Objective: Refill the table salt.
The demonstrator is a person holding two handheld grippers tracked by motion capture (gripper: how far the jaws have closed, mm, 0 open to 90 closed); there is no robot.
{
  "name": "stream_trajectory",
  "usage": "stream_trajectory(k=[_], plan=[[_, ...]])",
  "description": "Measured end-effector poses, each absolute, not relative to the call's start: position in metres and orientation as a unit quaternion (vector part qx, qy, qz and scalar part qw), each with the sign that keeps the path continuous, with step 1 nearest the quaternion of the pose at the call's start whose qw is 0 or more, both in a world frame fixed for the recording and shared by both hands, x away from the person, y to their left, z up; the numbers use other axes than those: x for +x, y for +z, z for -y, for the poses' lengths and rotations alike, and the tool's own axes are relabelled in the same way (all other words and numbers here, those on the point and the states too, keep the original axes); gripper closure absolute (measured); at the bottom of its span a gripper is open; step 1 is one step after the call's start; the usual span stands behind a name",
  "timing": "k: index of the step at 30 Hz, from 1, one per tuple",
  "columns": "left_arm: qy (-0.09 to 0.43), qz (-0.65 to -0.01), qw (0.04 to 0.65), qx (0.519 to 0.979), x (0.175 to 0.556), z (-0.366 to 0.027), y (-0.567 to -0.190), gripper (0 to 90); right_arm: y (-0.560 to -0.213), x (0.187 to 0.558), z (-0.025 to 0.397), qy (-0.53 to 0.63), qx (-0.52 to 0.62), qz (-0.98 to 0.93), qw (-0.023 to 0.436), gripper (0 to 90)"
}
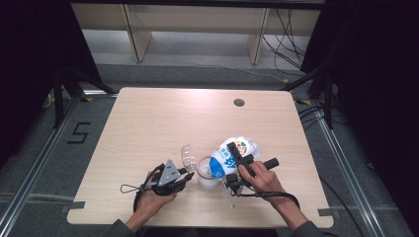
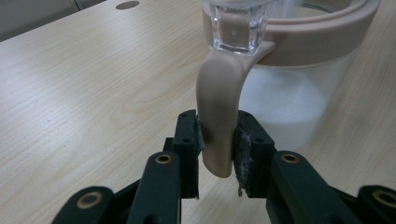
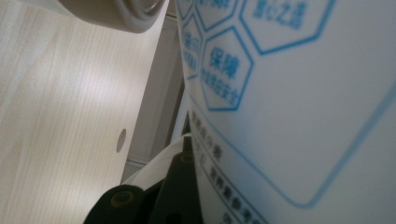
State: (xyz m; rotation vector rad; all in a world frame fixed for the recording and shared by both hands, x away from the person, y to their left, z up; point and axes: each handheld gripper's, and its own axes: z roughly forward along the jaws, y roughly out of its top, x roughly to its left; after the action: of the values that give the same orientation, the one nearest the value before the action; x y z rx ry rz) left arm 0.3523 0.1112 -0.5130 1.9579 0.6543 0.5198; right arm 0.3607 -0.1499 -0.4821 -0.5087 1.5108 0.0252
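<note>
Left gripper (image 1: 187,174) jaws clamped on beige jar handle (image 2: 217,126), clear plastic jar (image 1: 207,174) of white granules upright on table (image 1: 148,128), right gripper (image 1: 236,154) pinching white-blue bag (image 1: 232,154), tilted over jar mouth

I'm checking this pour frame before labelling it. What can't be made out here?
- Bag opening: right gripper view, cut off by the edges.
- Right gripper jaws: high view, hidden by the bag.
- Jar top: left gripper view, cut off by the top edge.
- Bag's print: high view, too small.

A lab: dark curtains (image 1: 29,74) flank a bare table (image 1: 148,123), floor rails (image 1: 34,163), cables (image 1: 284,34), tape marks (image 1: 79,132).
</note>
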Motion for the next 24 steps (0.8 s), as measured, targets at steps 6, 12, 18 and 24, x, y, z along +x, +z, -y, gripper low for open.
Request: stream_trajectory(k=[6,12,18,24], plan=[[0.213,-0.269,0.485,0.805,0.3524,-0.1113,-0.5128,71.9,-0.4827,0.3636,0.1519,0.050,-0.202,-0.689,0.694,86.6],[0.210,-0.275,0.486,0.803,0.3519,-0.1112,-0.5129,71.6,-0.4820,0.3642,0.1528,0.074,-0.177,-0.710,0.678,86.6],[0.212,-0.266,0.486,0.805,0.3531,-0.1121,-0.5123,71.3,-0.4757,0.3652,0.1525,0.085,-0.176,-0.726,0.659,86.7],[0.213,-0.271,0.487,0.802,0.3528,-0.1121,-0.5126,69.4,-0.4777,0.3638,0.1534,0.115,-0.134,-0.747,0.641,86.9]])
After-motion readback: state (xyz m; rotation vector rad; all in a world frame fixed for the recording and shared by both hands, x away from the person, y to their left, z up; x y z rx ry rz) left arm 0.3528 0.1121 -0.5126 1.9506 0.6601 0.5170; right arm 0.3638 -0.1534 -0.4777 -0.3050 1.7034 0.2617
